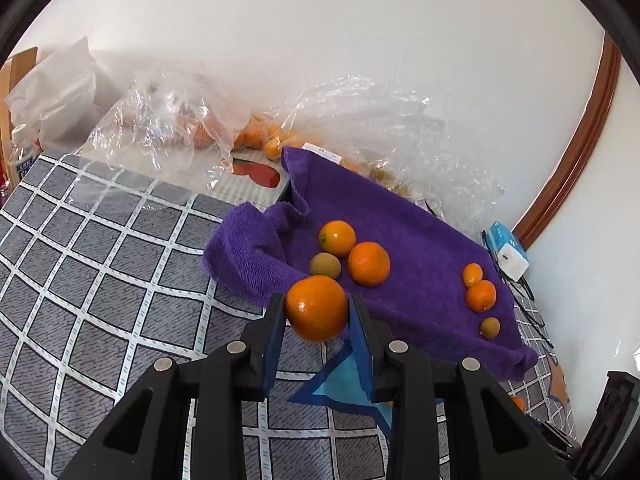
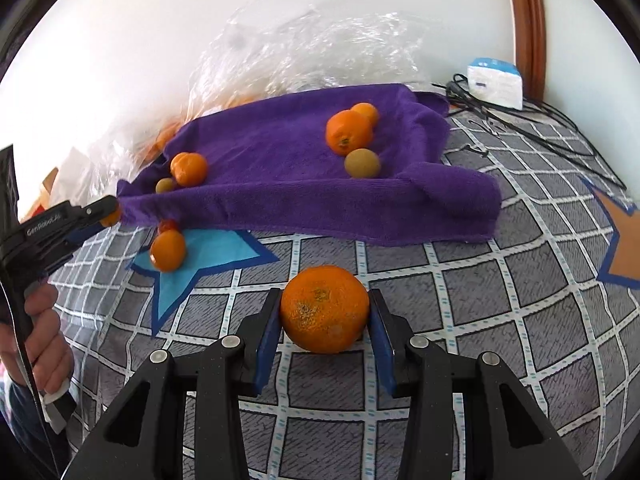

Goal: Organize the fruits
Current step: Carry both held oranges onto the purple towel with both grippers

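Observation:
My left gripper [image 1: 317,307] is shut on a small orange [image 1: 316,309], held above the near edge of the purple towel [image 1: 400,216] and a blue paper star [image 1: 340,384]. The towel bears several oranges [image 1: 368,264] and small brownish fruits [image 1: 325,265]. My right gripper [image 2: 324,312] is shut on a larger rough orange [image 2: 324,309] over the checked cloth, in front of the towel [image 2: 280,152]. In the right wrist view the left gripper [image 2: 100,216] is at the far left, above a blue star [image 2: 208,256] that holds an orange [image 2: 168,250].
Clear plastic bags [image 1: 168,128] with more oranges lie against the white wall behind the towel. A tissue pack [image 2: 496,84] and black cables [image 2: 540,120] lie at the right. An orange paper star [image 2: 624,244] is on the grey checked tablecloth [image 1: 100,264].

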A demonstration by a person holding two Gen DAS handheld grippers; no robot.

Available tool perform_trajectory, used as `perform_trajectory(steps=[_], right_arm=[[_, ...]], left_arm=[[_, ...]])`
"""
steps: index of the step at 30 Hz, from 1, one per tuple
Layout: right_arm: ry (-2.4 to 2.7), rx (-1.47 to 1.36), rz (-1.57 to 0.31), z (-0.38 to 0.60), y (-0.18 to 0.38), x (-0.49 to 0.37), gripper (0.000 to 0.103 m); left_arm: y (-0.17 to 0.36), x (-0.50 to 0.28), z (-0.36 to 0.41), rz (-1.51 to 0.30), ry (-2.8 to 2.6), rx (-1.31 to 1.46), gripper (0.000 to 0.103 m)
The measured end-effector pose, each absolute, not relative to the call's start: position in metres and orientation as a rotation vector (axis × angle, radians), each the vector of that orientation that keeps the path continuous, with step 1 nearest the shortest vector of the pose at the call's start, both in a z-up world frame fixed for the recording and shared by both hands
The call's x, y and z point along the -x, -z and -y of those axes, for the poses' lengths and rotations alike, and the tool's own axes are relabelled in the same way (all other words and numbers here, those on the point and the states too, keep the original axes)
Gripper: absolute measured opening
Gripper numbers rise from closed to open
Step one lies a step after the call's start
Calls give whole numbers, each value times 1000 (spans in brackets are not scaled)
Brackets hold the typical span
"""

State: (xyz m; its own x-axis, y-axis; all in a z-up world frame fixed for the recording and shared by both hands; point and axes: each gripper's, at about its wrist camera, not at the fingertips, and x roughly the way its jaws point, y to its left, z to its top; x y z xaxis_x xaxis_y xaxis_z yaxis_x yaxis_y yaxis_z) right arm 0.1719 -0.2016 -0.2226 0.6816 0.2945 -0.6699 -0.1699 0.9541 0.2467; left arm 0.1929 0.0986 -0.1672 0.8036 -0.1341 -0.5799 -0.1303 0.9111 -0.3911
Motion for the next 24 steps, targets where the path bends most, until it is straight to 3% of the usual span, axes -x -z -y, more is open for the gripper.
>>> perform_trajectory(steps=[9, 24], right_arm=[[-217, -156, -761, 200, 215, -171, 41], [-225, -91, -623, 186, 147, -201, 41]], left_arm=[[159, -187, -107, -596, -24, 446, 30], [129, -192, -131, -643, -62, 409, 30]])
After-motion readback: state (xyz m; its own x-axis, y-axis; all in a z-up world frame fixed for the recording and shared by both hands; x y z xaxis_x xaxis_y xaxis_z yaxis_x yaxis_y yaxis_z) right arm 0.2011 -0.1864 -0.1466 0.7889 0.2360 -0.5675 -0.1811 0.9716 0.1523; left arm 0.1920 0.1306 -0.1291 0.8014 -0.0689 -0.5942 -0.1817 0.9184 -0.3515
